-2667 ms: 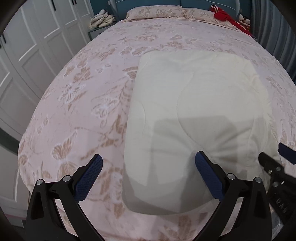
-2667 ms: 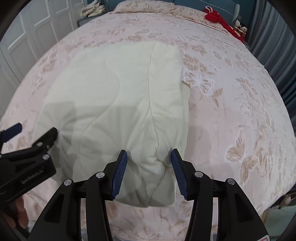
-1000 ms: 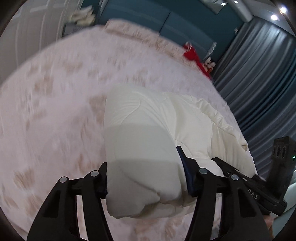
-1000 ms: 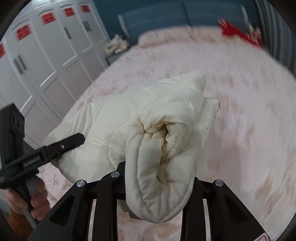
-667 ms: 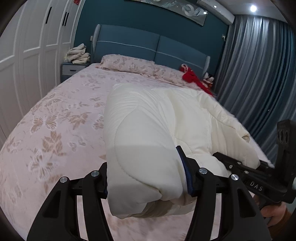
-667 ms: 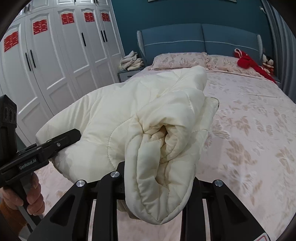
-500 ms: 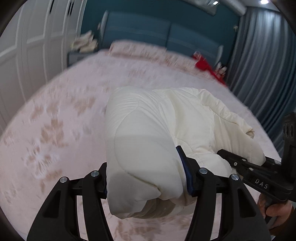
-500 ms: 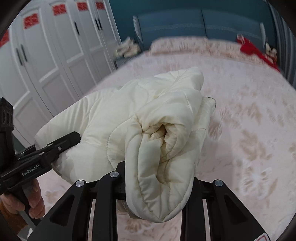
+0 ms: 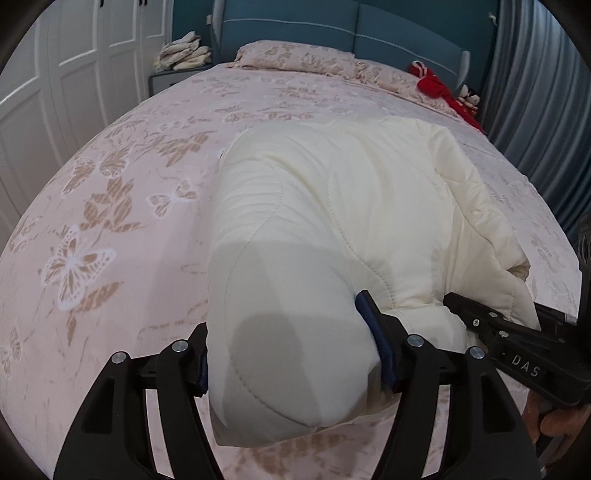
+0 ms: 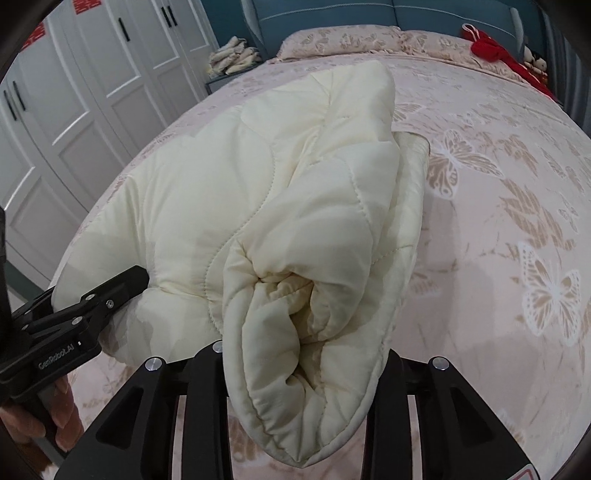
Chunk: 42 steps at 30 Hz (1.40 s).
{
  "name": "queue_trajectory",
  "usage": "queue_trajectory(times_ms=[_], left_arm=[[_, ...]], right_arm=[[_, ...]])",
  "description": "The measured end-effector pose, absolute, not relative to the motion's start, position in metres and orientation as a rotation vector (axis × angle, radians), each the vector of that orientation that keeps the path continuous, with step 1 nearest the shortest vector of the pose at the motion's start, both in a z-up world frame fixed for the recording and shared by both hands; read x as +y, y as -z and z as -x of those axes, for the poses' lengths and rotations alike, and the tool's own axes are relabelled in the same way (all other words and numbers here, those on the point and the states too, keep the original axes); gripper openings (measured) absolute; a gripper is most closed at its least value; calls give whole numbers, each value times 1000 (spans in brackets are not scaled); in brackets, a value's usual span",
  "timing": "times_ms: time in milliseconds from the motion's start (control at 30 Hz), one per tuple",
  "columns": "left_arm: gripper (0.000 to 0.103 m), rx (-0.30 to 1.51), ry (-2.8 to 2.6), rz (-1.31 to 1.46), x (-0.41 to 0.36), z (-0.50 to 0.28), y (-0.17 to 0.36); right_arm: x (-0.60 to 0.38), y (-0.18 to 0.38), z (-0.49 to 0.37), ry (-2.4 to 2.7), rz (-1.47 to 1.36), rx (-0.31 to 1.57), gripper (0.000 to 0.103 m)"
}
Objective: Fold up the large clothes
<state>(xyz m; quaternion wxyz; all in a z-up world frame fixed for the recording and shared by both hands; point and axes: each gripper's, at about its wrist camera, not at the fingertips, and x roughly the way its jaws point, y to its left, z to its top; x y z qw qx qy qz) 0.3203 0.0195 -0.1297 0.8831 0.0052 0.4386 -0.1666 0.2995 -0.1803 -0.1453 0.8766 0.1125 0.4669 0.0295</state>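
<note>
Gripping the cream quilted coat [image 9: 332, 221] from both near corners, I've got its bundled end above the butterfly bedspread [image 9: 110, 206]. My left gripper [image 9: 291, 354], jaws just easing wider, still pinches a thick fold; my right gripper [image 10: 303, 354], likewise loosening, clamps the rolled edge, so the fold should land evenly on the bed.

"DAS" read in white letters on side of right tongs [image 9: 524, 369], rest of word cut off. "GenRobot.AI" read on side of left tongs [image 10: 57, 358]. Red paper signs on wardrobe doors [image 10: 79, 5] only partly visible, unreadable.
</note>
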Motion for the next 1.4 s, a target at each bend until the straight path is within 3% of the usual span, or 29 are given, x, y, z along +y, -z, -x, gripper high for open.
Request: queue_trajectory(times_ms=[300, 567, 600, 633, 700, 1000, 1400], left_arm=[[77, 1034, 151, -39, 18, -318, 116], [78, 971, 57, -162, 13, -284, 76], [78, 969, 53, -162, 13, -283, 74], [78, 967, 49, -162, 12, -282, 72], [78, 968, 37, -163, 11, -284, 71], [80, 1038, 12, -206, 1, -295, 105], [87, 1059, 7, -199, 3, -298, 136]], right_arm=[[-175, 120, -287, 75, -270, 1090, 48], [-167, 60, -236, 220, -147, 948, 51], [-166, 54, -232, 219, -139, 932, 48], [-166, 52, -231, 207, -135, 924, 33], [-162, 50, -234, 168, -114, 940, 14], [-165, 105, -261, 166, -94, 1103, 16], [-149, 142, -267, 182, -26, 1150, 17]])
